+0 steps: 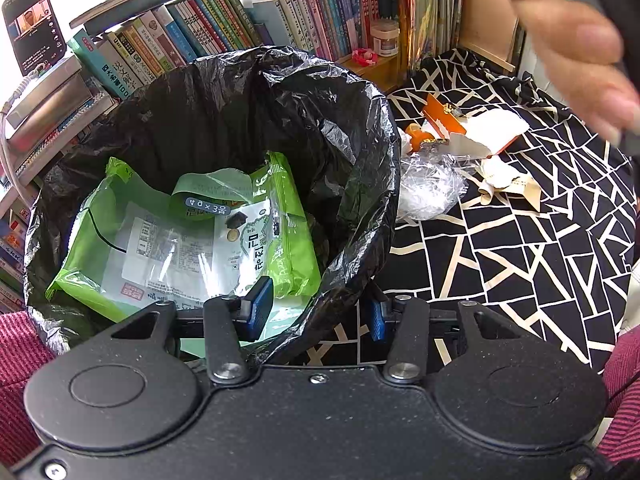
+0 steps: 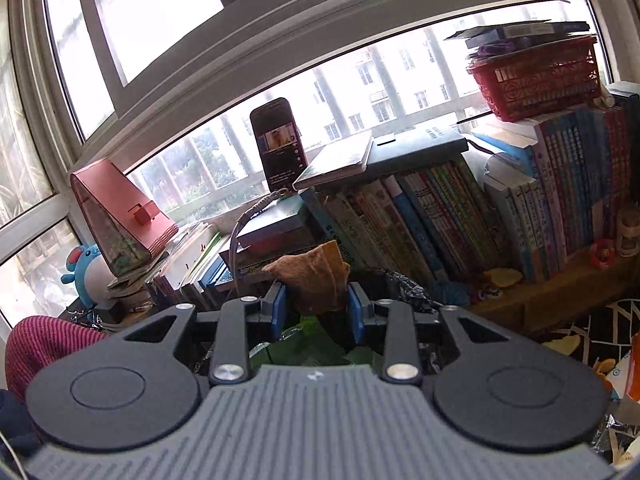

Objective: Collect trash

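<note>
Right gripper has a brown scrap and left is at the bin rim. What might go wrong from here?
1. The right gripper pinches the brown scrap only by its lower end, so it may slip out early.
2. The left gripper straddles the black liner at the rim; pulling could drag the liner off.
3. Clear plastic wrap leans against the bin and could shift.

bin liner (image 1: 320,92): glossy crinkled black plastic | wrapper (image 1: 180,236): shiny green plastic | tablecloth (image 1: 520,240): matt cloth
</note>
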The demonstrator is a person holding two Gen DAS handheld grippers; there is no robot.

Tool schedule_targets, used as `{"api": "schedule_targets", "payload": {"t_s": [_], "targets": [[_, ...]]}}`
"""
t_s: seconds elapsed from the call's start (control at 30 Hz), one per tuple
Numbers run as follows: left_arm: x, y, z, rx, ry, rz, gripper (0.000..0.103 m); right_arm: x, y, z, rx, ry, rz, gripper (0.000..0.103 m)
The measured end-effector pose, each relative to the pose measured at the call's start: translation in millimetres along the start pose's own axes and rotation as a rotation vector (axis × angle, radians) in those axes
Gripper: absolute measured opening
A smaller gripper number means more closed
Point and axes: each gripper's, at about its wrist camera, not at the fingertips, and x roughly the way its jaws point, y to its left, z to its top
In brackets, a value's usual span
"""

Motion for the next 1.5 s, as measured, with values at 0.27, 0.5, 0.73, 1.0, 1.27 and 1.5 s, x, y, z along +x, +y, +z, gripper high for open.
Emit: {"api": "schedule_targets", "payload": {"t_s": [0.27, 0.5, 0.73, 1.0, 1.27, 1.5], "targets": [[0, 1, 0, -0.003, 0.000, -0.003, 0.045, 5, -10, -7, 0.049, 0.024, -0.001, 0.072], [0, 1, 0, -0.004, 0.001, -0.003, 0.045, -22, -49, -10, 0.128, -0.004, -0.163, 0.078], [0, 1, 0, -0.004, 0.001, -0.003, 0.045, -61, -107, -31, 0.221, 0.016, -0.453, 0.085], [1, -1, -1, 0.002, 0.001, 0.005, 0.045, -76, -196, -88, 0.360, 0.100, -0.785, 0.086], [1, -2, -1, 0.004, 0.001, 0.006, 0.045, -56, -256, -133, 0.487, 0.275, -0.910, 0.086], [0, -3, -1, 0.005, 0.001, 0.006, 0.046, -31, -270, -148, 0.471, 0.359, -0.898, 0.086]]}}
